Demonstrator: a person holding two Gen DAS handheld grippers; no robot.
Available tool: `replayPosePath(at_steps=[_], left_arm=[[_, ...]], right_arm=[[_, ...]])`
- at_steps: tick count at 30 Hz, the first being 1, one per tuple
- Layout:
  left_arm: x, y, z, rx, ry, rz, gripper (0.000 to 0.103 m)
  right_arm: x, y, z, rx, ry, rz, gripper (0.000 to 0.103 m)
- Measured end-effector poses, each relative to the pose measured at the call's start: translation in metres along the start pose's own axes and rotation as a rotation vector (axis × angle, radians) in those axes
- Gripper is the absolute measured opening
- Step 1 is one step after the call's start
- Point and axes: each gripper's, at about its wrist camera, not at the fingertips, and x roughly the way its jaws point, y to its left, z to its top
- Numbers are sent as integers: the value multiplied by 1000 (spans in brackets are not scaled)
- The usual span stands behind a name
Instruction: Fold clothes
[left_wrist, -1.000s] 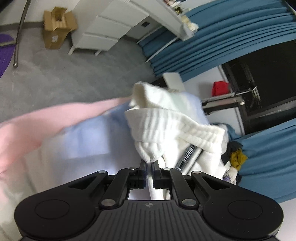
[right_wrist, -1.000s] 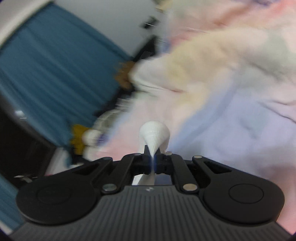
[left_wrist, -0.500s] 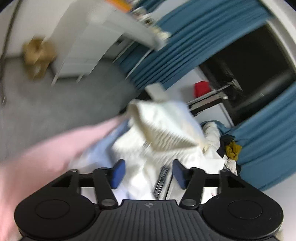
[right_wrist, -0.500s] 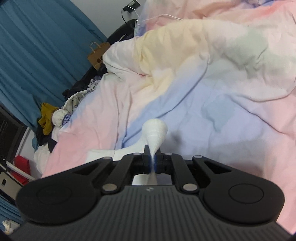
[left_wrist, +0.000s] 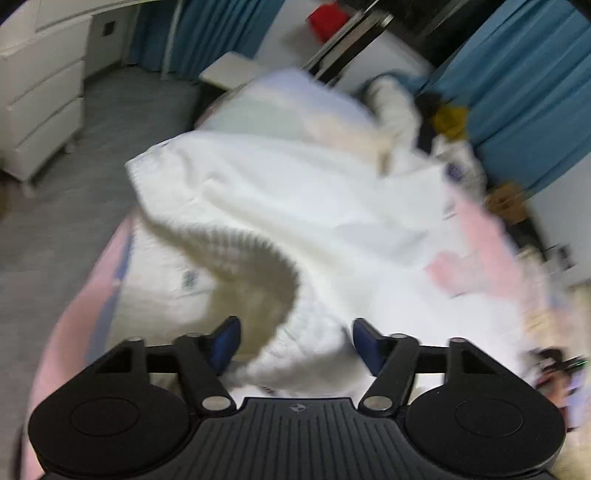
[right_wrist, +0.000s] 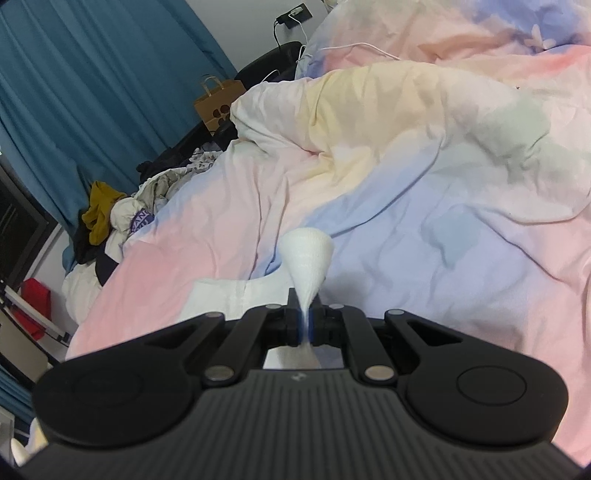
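Note:
A white ribbed knit garment (left_wrist: 295, 192) lies spread and blurred over the pastel duvet (left_wrist: 480, 236) in the left wrist view. Its thick ribbed edge curls down between the fingers of my left gripper (left_wrist: 295, 345). The jaws stand apart and are closing, and the blue pads (left_wrist: 225, 343) do not press on the cloth. In the right wrist view my right gripper (right_wrist: 304, 317) is shut on a pinched fold of the same white garment (right_wrist: 307, 254), which fans out above the fingertips and trails left over the duvet (right_wrist: 424, 206).
A white drawer unit (left_wrist: 40, 107) stands on grey floor (left_wrist: 55, 221) left of the bed. Blue curtains (right_wrist: 92, 92) hang behind. A heap of other clothes (right_wrist: 110, 214) sits at the bed's far end, beside a brown paper bag (right_wrist: 218, 103).
My left gripper let go of the white garment, opened wide, rolled and swung over the bed. The right gripper kept its grip on the white fold and barely shifted.

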Motion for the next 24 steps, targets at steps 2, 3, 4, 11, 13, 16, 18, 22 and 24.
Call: replayPosePath(at_steps=[2, 3, 4, 11, 13, 16, 18, 22, 24], left_arm=[[-1, 0, -9, 5, 15, 17, 42], [-2, 0, -13, -4, 26, 12, 27], [-6, -1, -17, -20, 23, 21, 20], [-66, 7, -54, -140, -112, -16, 17], [-80, 19, -76, -182, -132, -51, 17], [-82, 46, -119, -257, -101, -45, 17], [-72, 62, -147, -299, -58, -34, 17], [-48, 87, -184, -354, -27, -23, 18], [-50, 90, -187, -351, -57, -44, 19]], right_arm=[[1, 3, -3, 2, 6, 3, 6], [3, 5, -4, -7, 9, 6, 6], [5, 7, -4, -26, 7, 5, 6], [6, 13, -1, -69, -50, 49, 6], [-1, 10, 3, -46, -102, 67, 6], [-3, -3, 9, 18, -122, 45, 6], [4, -11, 9, 42, -95, -7, 6], [34, -29, -1, 22, 61, -157, 6], [41, -31, -7, -4, 99, -181, 7]])
